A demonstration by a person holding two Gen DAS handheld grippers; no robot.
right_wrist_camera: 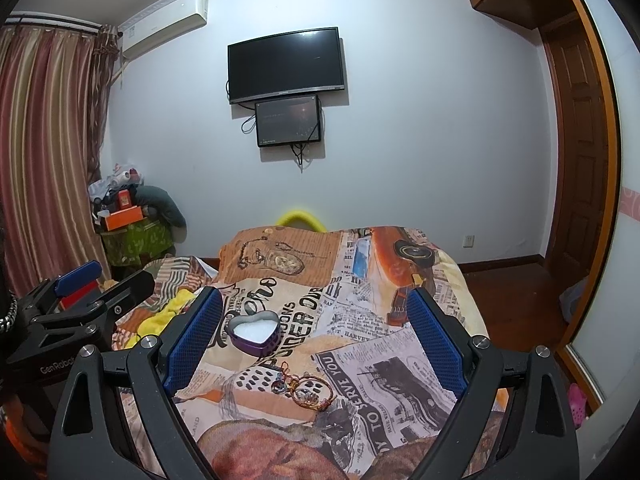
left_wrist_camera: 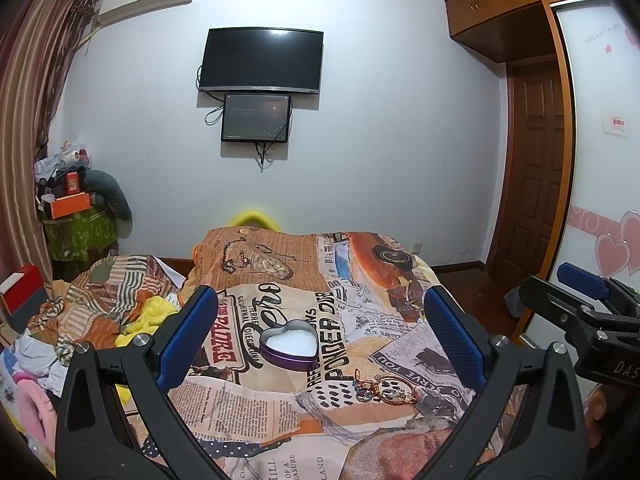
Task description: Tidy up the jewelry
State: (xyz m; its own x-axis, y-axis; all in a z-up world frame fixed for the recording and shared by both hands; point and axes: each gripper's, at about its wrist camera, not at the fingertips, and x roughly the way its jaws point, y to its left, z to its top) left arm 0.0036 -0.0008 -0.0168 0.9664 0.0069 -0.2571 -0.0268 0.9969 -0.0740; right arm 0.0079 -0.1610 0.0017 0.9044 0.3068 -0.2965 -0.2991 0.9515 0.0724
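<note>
Jewelry [left_wrist_camera: 384, 389] lies in a small tangle on the printed bedspread [left_wrist_camera: 404, 344]: a gold-toned bangle with beaded trim, and just beside it at its 9 o'clock a darker piece with blue-purple stones; the finer links are too small to tell apart; in the right wrist view the same heap [right_wrist_camera: 303, 391] sits low between the fingers. At 11 o'clock from the heap, near but apart, stands a heart-shaped tin [left_wrist_camera: 289, 343], purple-walled, lidless, lined with white padding; it rests flat on the cloth [right_wrist_camera: 254, 331]. The left gripper [left_wrist_camera: 322, 344] is released, its blue pads spread wide and holding nothing, tin and jewelry both within the gap; the right gripper [right_wrist_camera: 316, 340] is likewise spread and bare. Bare cloth runs on around the pieces toward 12 o'clock; the bed's far edge drops off at 12, its side edge at 3 o'clock to wooden floor [right_wrist_camera: 516, 300]; rumpled bedding [left_wrist_camera: 116, 300] crowds the 9 o'clock side.
</note>
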